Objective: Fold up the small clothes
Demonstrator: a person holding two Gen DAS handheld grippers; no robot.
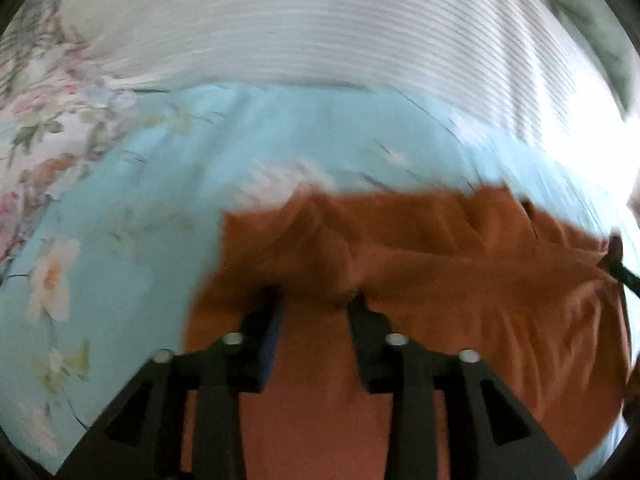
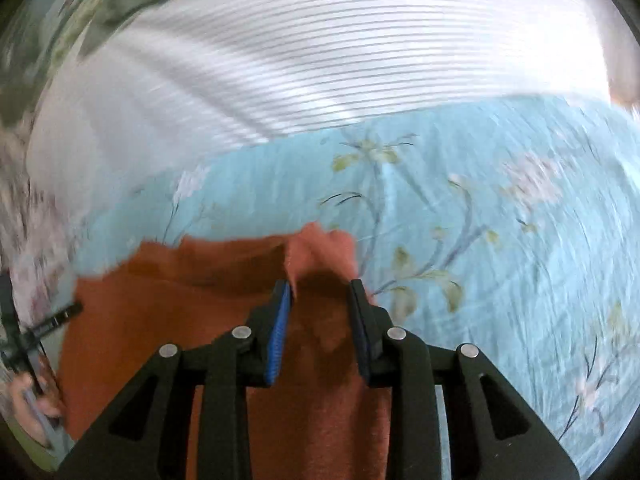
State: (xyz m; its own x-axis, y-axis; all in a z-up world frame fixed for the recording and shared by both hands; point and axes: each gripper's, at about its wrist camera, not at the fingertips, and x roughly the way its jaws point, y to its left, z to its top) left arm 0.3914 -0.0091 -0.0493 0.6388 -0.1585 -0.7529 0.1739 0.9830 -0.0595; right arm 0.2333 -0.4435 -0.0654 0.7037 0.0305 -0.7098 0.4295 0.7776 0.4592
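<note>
1. On a bed covered by a light blue floral sheet (image 1: 120,208), an orange garment (image 1: 460,280) is spread out, with a white striped cloth (image 1: 320,32) lying beyond it.

2. In the left wrist view, the left hand-held gripper (image 1: 316,300) is seen directly over the garment's left part, its jaws parted and no cloth pinched between the pads; the fabric lies beneath and ahead of the tips, and it is judged released.

3. In the right wrist view, the right hand-held gripper (image 2: 320,284) is placed at the garment's far right corner. A raised flap of the orange garment (image 2: 200,312) stands just ahead of and between the parted jaws, but the pads are not seen pressing on it, so this one is also judged released.

4. The garment's long axis is taken to run across both views, from one hand-held gripper to the other, each being near its own end; neither is clearly nearer.

5. The coming move is judged to turn on the garment's far edge, which lies just ahead of both sets of tips.

6. Both views are blurred. At the left edge of the right wrist view a hand (image 2: 28,404) is glimpsed. Little of the room is shown beyond a greenish patch above the striped cloth.
</note>
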